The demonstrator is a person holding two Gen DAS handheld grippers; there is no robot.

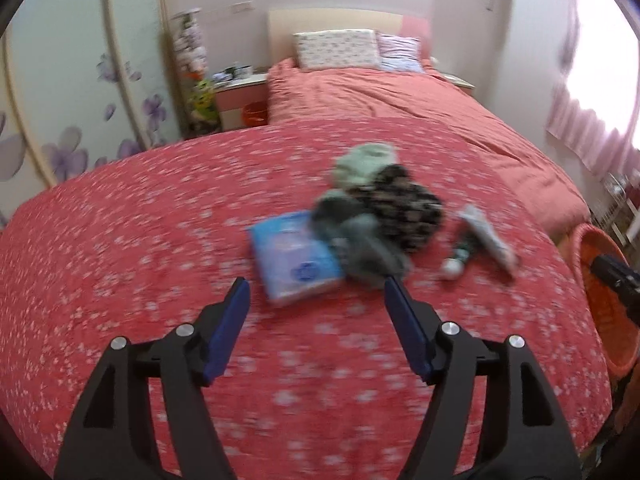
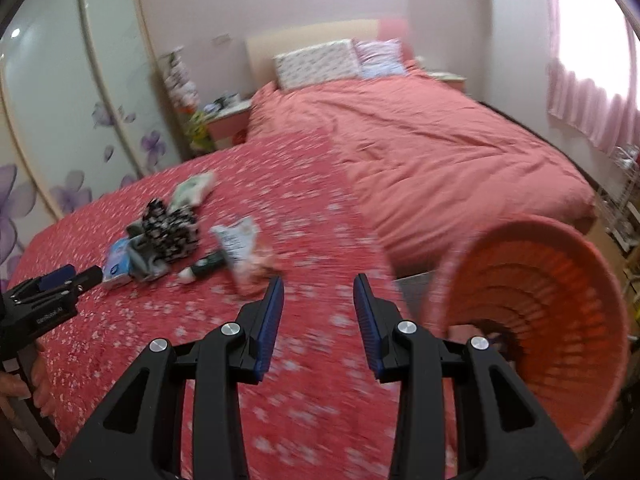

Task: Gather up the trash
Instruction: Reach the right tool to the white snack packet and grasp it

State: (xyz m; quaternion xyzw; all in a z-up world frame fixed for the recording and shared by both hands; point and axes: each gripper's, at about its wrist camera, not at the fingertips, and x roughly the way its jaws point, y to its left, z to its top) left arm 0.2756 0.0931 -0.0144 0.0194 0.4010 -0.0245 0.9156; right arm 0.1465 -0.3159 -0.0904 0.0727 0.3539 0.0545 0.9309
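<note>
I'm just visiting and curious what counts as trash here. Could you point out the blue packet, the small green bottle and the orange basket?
blue packet (image 1: 294, 258): left wrist view, middle of its face.
small green bottle (image 2: 206, 265): right wrist view, on its body.
orange basket (image 2: 560, 236): right wrist view, upper rim.

Both fisheye cameras ride just behind their own black hand-held gripper's blue-padded fingers and look forward and downward over the foot of a bed covered in a red, white-speckled bedspread (image 1: 120, 248), toward the cream headboard (image 1: 336, 20) and patterned pillows at the far wall. The left view sits close above a small blurred heap of dark and pale cloth (image 1: 376, 216), which lies almost straight ahead. The right view stands farther to the right, so the same heap (image 2: 168, 228) falls left of centre, while a round orange slatted plastic basket (image 2: 552, 320), seemingly tipped toward the lens, fills its lower right; the left view catches only that basket's rim (image 1: 588, 248). Each camera glimpses the other gripper at its edge.
</note>
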